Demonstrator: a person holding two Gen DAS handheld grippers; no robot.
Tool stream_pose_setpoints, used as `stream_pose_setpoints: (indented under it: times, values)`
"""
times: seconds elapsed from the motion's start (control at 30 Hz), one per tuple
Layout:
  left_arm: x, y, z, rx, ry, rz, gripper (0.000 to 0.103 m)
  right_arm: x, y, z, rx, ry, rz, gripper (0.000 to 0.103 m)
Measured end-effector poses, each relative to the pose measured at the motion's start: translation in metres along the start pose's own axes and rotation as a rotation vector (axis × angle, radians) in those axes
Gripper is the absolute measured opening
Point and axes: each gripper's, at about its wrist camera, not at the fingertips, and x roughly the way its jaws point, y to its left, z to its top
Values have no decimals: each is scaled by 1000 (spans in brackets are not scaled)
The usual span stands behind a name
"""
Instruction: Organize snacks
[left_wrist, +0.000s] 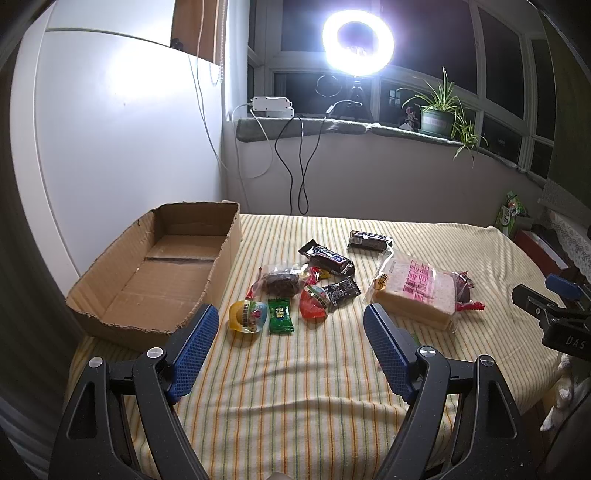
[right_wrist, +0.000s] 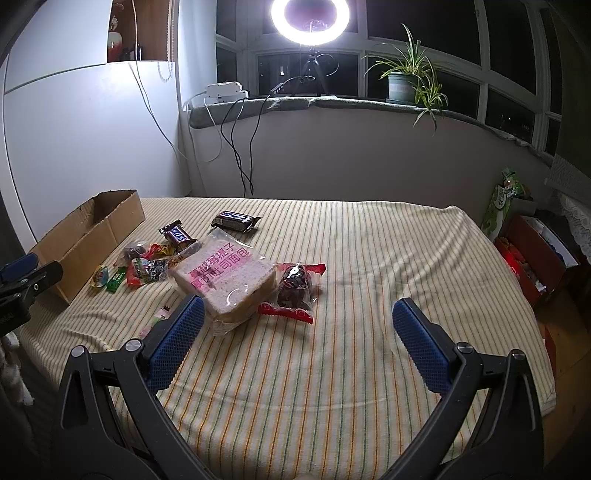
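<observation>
Nothing is showing as sorted yet: the cardboard box (left_wrist: 155, 273), lying ahead and to the left of the left gripper (left_wrist: 291, 321), is sitting with a bare floor, and every snack is lying out on the striped cloth (left_wrist: 295, 387). Left gripper is hovering over the cloth with its jaws spread wide, holding nothing; the yellow jelly cup (left_wrist: 248, 316) and green candy (left_wrist: 280, 320) are lying just ahead between its fingertips, the red jelly cup (left_wrist: 313, 303) and a black candy (left_wrist: 341, 291) slightly farther on, then a clear bag of dark snack (left_wrist: 282, 280) and the Snickers bar (left_wrist: 327, 258), with a second dark bar (left_wrist: 369, 240) farthest off. Right gripper (right_wrist: 297, 314) is also spread and carrying nothing; the bagged bread (right_wrist: 225, 280) is lying just ahead by its left finger, the red-edged packet (right_wrist: 295, 286) just beyond the gap between its fingers. A small pink-and-green wrapper (right_wrist: 159, 318) is peeking out beside that left finger. Judging from this, the whole job is remaining: each item is waiting to go into the box.
</observation>
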Motion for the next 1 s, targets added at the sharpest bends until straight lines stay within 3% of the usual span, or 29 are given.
stream_pose_setpoints:
  times: [1.0]
  values:
    - [13, -8, 4, 9, 25, -22, 81, 17, 0, -1, -1, 42, 46, 103]
